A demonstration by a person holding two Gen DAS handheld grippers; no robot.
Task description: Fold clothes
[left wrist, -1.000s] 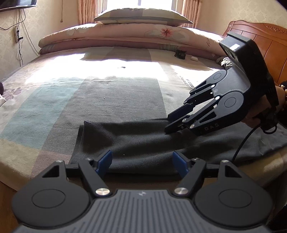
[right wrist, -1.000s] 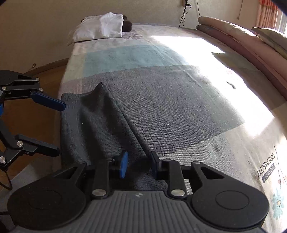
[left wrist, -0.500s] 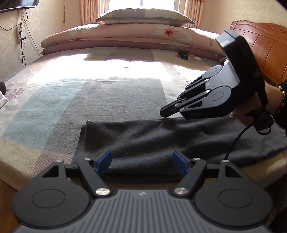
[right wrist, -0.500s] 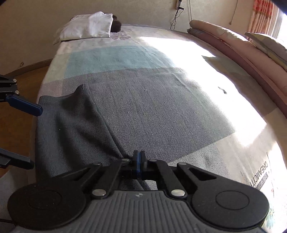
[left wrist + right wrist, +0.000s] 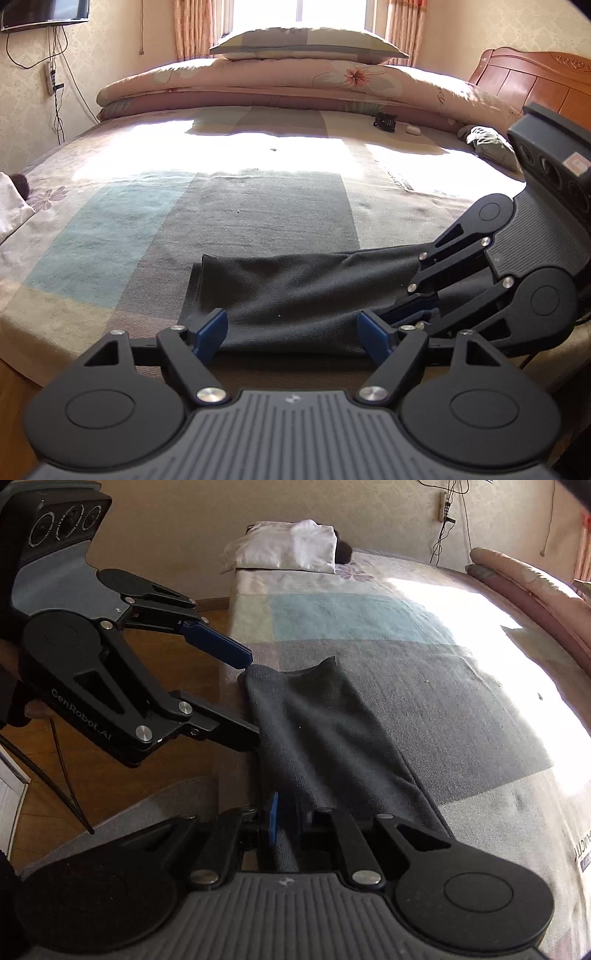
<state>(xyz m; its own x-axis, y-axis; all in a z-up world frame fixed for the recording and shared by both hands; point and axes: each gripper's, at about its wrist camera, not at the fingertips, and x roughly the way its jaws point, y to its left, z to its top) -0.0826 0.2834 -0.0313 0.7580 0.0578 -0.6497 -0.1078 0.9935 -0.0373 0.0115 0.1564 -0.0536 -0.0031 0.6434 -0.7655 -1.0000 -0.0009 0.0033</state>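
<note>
Two matte-black handheld grippers are showing blue finger pads, silver screws and ribbed grey housings; the left gripper (image 5: 255, 698) is bearing white "CenRobot.AI" lettering and three round lenses, while the right gripper (image 5: 410, 312) is trailing a thin black cable.

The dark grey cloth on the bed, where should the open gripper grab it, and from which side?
Probably the near corner of the dark grey cloth, by the bed edge. The left gripper sits open right there, so it can come in from the floor side. The corner lies flat and thin, easy to pinch. The right gripper has just been closing and pinches the same long edge.
</note>
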